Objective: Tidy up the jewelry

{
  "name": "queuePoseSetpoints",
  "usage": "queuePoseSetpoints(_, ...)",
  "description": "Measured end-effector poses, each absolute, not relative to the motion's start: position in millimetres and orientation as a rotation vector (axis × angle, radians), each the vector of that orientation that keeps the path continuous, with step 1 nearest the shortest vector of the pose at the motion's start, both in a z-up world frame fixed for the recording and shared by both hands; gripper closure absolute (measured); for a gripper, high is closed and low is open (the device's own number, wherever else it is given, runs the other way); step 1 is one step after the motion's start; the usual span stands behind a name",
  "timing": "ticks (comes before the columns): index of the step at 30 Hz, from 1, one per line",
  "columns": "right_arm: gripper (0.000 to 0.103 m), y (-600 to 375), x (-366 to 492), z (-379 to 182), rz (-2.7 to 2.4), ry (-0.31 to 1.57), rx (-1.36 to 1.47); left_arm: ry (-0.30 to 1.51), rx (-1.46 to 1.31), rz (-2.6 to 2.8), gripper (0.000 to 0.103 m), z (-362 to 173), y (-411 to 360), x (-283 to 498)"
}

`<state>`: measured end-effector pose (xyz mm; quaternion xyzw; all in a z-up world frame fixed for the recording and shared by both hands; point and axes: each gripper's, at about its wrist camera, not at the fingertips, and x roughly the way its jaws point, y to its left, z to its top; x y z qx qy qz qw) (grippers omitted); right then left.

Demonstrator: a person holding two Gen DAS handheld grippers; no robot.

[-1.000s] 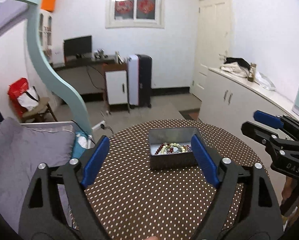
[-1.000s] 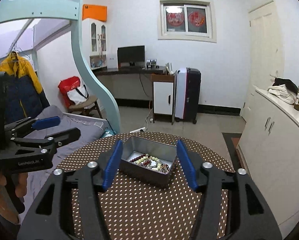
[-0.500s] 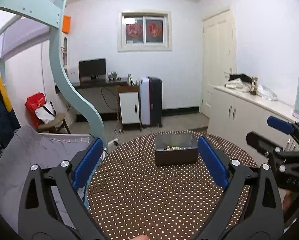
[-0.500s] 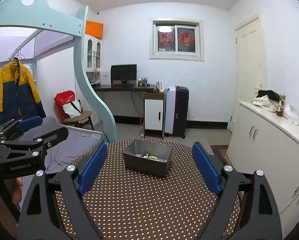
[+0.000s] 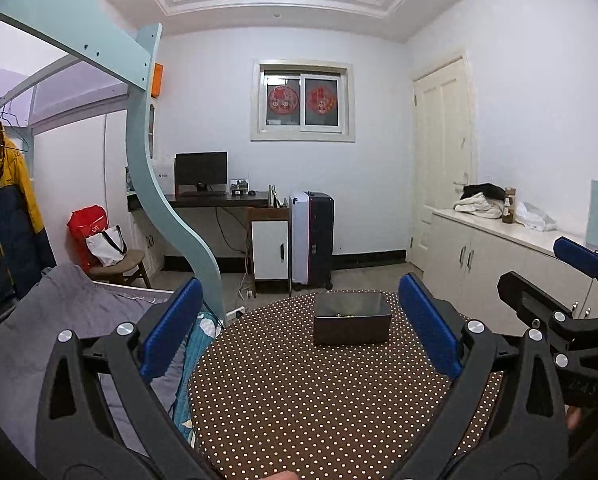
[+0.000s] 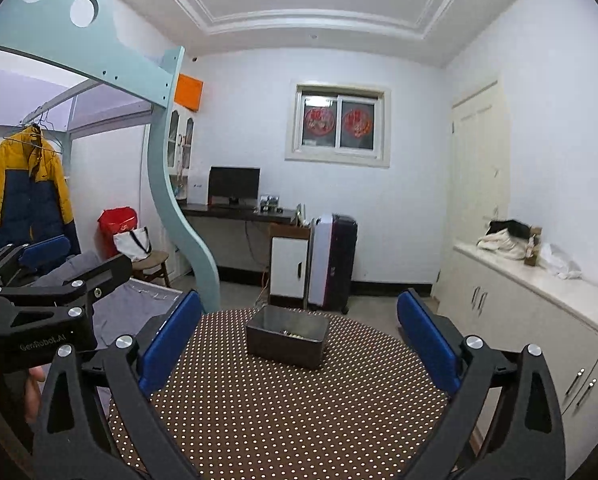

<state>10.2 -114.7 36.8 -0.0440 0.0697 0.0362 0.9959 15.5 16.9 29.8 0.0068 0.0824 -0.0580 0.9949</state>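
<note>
Nearest us, our left gripper (image 5: 299,320) stands wide with nothing between its blue pads. Our right gripper (image 6: 299,332) is opening its jaws the last bit, also empty. Both hover over the near part of the round dotted table (image 5: 299,408). Farther out on the table sits the dark tin box (image 5: 352,323), with beads (image 6: 295,334) just showing over its rim. Beyond are a desk (image 5: 219,200) and a window (image 5: 302,101).

Round polka-dot table (image 5: 299,408), grey tin (image 5: 352,326)
</note>
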Motion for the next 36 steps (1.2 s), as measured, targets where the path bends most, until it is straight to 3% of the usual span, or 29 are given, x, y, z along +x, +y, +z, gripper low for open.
queuePoseSetpoints(36,0.008,-102.4,-24.2,36.1,0.050,0.068,-0.103,0.068,0.041,-0.069,0.007,35.5,17.0,-20.8)
